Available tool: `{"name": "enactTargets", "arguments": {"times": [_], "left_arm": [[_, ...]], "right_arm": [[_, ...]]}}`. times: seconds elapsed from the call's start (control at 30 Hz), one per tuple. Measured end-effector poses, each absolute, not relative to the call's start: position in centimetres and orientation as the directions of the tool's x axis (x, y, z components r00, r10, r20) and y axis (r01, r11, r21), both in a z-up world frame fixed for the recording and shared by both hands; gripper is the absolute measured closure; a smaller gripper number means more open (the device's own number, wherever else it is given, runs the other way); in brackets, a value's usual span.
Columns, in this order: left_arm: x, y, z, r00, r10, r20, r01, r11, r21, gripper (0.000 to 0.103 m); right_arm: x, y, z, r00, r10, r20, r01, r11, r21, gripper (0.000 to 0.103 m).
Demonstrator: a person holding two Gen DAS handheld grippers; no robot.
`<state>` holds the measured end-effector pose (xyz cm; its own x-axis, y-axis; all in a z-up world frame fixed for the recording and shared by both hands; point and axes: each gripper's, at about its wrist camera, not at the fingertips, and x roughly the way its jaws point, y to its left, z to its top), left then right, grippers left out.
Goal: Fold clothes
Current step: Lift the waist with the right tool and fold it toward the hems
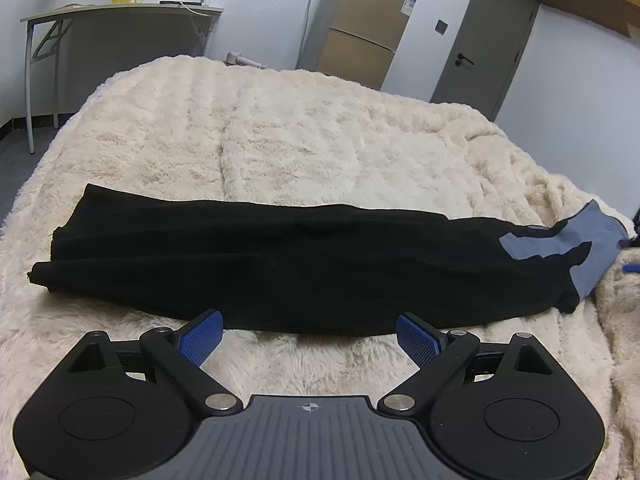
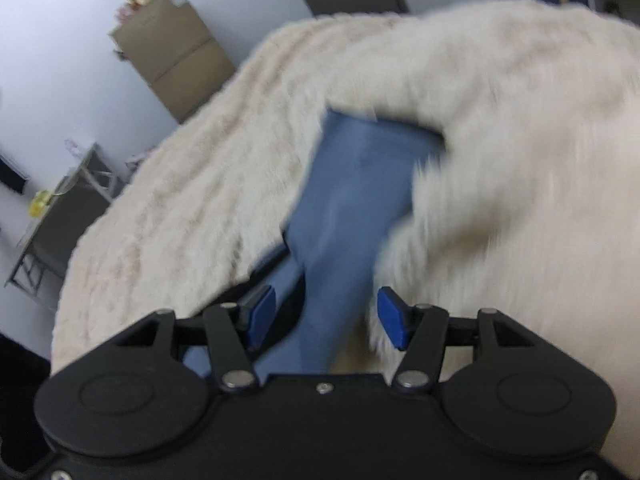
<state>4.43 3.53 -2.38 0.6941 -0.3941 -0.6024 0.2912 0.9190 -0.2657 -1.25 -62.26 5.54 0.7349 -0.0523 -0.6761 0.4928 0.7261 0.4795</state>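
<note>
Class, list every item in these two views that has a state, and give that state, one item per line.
black garment: folded into a long strip, lying flat on the blanket
blue-grey end: between the right fingers, not gripped
left gripper: open, empty
right gripper: open
door: shut
fridge: shut

A long black garment (image 1: pixel 280 264) is lying folded lengthwise into a narrow band, stretching across the cream fleece bed (image 1: pixel 300 128) near its front edge. Its blue-grey end (image 1: pixel 592 248) is spreading flat toward the bed's right edge, partly tucking under a fleece fold in the blurred right wrist view.
</note>
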Motion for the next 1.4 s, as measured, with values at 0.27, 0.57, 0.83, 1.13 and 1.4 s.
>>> {"name": "enactTargets", "arguments": {"times": [0.27, 0.57, 0.83, 1.13, 1.4], "left_arm": [[4.2, 4.3, -2.1, 0.709, -0.398, -0.582, 0.275, 0.916, -0.291, 0.011], [4.6, 3.9, -2.4, 0.696, -0.394, -0.601, 0.279, 0.919, -0.279, 0.011], [4.2, 3.7, -2.2, 0.708, -0.390, -0.589, 0.286, 0.921, -0.265, 0.011], [3.9, 4.7, -2.0, 0.736, -0.364, -0.570, 0.234, 0.928, -0.291, 0.011], [5.0, 4.7, -2.5, 0.701, -0.376, -0.606, 0.220, 0.922, -0.318, 0.010]], "right_arm": [[1.0, -61.1, -1.3, 0.861, -0.283, -0.423, 0.480, 0.727, 0.490, 0.048], [5.7, -65.6, 0.9, 0.952, -0.159, -0.262, 0.293, 0.722, 0.627, 0.099], [8.7, -58.2, 17.6, 0.996, 0.085, -0.009, -0.073, 0.897, 0.437, 0.099], [11.0, -68.4, 20.5, 0.996, -0.079, -0.050, 0.089, 0.960, 0.264, 0.096], [9.3, -79.6, 7.9, 0.808, -0.419, -0.413, 0.565, 0.750, 0.344, 0.057]]}}
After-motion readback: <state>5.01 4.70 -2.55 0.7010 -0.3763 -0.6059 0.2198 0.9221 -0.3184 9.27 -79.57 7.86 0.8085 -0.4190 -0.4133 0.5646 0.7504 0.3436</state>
